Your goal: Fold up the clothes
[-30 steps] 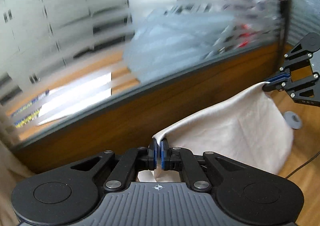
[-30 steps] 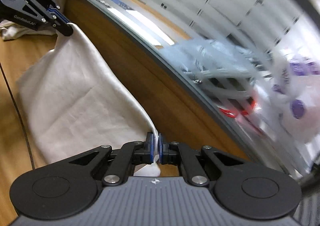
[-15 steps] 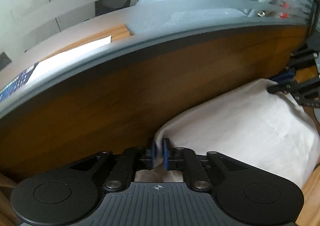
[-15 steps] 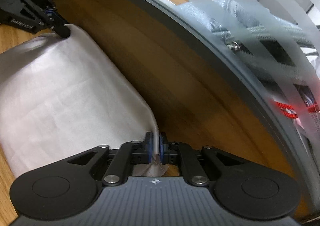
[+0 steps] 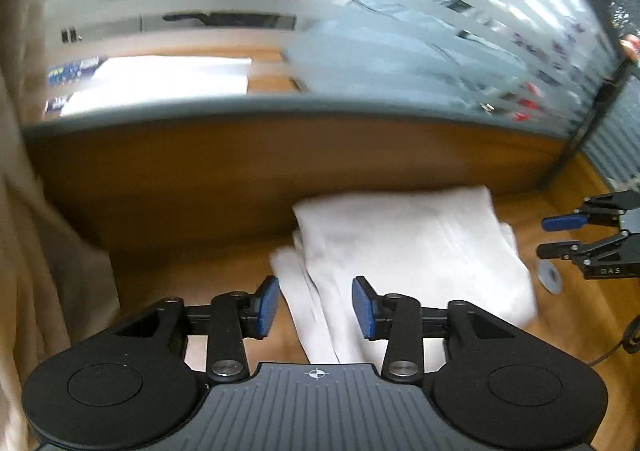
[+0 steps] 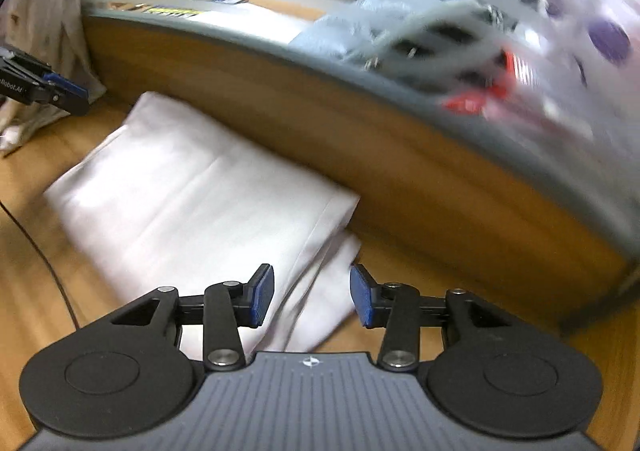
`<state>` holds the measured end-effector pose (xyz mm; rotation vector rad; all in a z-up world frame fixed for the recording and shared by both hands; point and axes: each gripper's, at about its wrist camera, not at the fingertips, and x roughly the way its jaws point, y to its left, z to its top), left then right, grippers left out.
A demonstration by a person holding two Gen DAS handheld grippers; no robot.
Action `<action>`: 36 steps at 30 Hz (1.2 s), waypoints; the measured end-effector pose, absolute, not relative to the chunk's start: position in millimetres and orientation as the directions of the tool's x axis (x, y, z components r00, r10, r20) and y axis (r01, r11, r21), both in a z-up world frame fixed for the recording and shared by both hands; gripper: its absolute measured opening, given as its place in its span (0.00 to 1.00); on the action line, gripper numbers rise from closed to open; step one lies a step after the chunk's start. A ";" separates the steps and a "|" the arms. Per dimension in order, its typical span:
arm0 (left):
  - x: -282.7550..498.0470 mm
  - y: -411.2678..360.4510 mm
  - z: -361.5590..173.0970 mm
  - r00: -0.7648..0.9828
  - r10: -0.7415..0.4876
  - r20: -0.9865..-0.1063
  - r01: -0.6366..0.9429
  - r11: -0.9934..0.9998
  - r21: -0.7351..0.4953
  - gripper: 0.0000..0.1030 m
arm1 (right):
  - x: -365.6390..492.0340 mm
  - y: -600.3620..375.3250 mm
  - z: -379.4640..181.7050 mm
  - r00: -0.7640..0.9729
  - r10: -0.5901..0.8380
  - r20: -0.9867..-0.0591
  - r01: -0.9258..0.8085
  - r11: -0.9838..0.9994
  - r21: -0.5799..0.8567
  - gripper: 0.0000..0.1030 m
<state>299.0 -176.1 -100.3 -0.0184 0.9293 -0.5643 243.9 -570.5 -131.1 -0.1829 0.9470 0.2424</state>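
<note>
The left hand-held gripper (image 5: 314, 305) is spread wide, its 2 blue pads (image 5: 267, 305) apart, and it holds nothing. Between and just beyond its fingers lies the white folded cloth (image 5: 408, 247), flat on the wooden table (image 5: 192, 275), with its layered left edge under the gap. The right hand-held gripper (image 6: 312, 299) is spread in the same way and is also empty; the right corner of the cloth (image 6: 192, 203) lies between its fingers, where 2 layers show at the edge. In the left wrist view the right hand-held gripper (image 5: 560, 237) appears at the right side, near the cloth but apart from it, with a small grey ring (image 5: 549, 276) on the table under it. A thin dark cable (image 6: 44, 255) runs over the table on the left of the cloth. Behind the cloth, a wooden panel (image 6: 420, 179) rises, and the far edge of the cloth lies along it. Above the panel stands a striped frosted glass screen (image 5: 320, 31). A beige fabric (image 5: 24, 211) hangs at the far left.
</note>
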 end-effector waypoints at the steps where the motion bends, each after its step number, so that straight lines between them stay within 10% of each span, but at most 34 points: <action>1: 291.1 -176.2 -103.4 0.451 -0.481 -0.751 0.462 0.846 -0.265 0.46 | 235.8 -569.8 -133.0 0.551 0.136 -0.823 -0.284 0.958 -0.033 0.47; 15: 256.6 -211.6 -153.2 0.351 -0.476 -0.806 0.626 0.760 -0.176 0.51 | 198.2 -546.1 -174.2 0.463 0.196 -0.865 -0.339 0.940 0.032 0.46; 19: 254.8 -219.4 -154.1 0.387 -0.466 -0.796 0.661 0.742 -0.113 0.15 | 206.1 -541.6 -181.1 0.451 0.192 -0.872 -0.353 0.935 0.024 0.13; 36: 182.9 -194.5 -128.1 0.376 -0.500 -0.780 0.676 0.724 -0.138 0.07 | 143.0 -528.5 -149.8 0.469 0.219 -0.856 -0.363 0.931 0.039 0.04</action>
